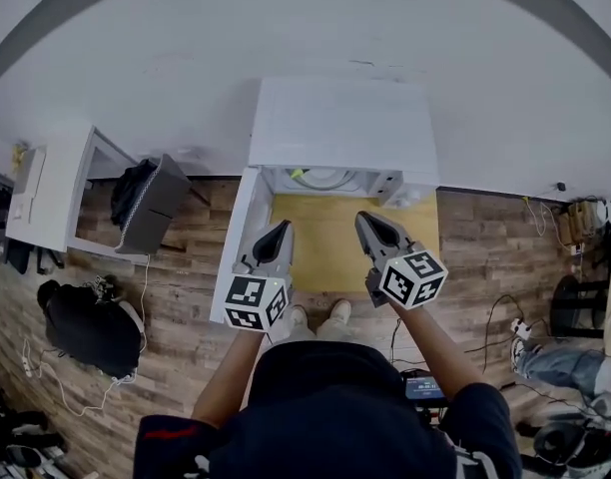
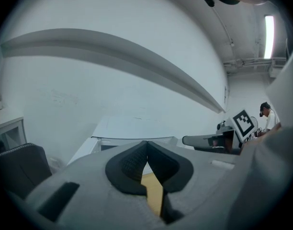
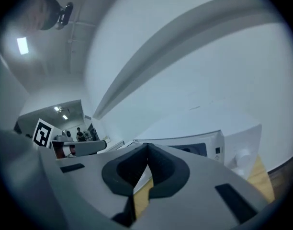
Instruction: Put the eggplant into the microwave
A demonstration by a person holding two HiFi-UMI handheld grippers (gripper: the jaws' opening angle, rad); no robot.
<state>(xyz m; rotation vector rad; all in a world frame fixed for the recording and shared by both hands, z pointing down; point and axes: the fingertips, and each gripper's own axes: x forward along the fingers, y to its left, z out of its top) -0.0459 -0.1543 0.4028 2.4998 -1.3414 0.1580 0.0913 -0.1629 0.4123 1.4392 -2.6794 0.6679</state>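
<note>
No eggplant shows in any view. The white microwave (image 1: 337, 118) stands at the back of a small yellow-topped table (image 1: 325, 252), its front (image 1: 325, 180) facing me. My left gripper (image 1: 282, 228) and right gripper (image 1: 364, 219) hover side by side over the table's near half, pointing at the microwave. Both are shut, jaw tips touching, with nothing between them. In the left gripper view the microwave (image 2: 132, 128) lies beyond the closed left gripper (image 2: 146, 143). The right gripper view has the microwave (image 3: 199, 146) behind the closed right gripper (image 3: 147, 146).
A white panel (image 1: 241, 242) runs along the table's left side. At left are a dark bin (image 1: 146, 203) and a white desk (image 1: 51, 193), with a black bag (image 1: 86, 322) on the wooden floor. Cables and another person (image 1: 570, 367) are at right.
</note>
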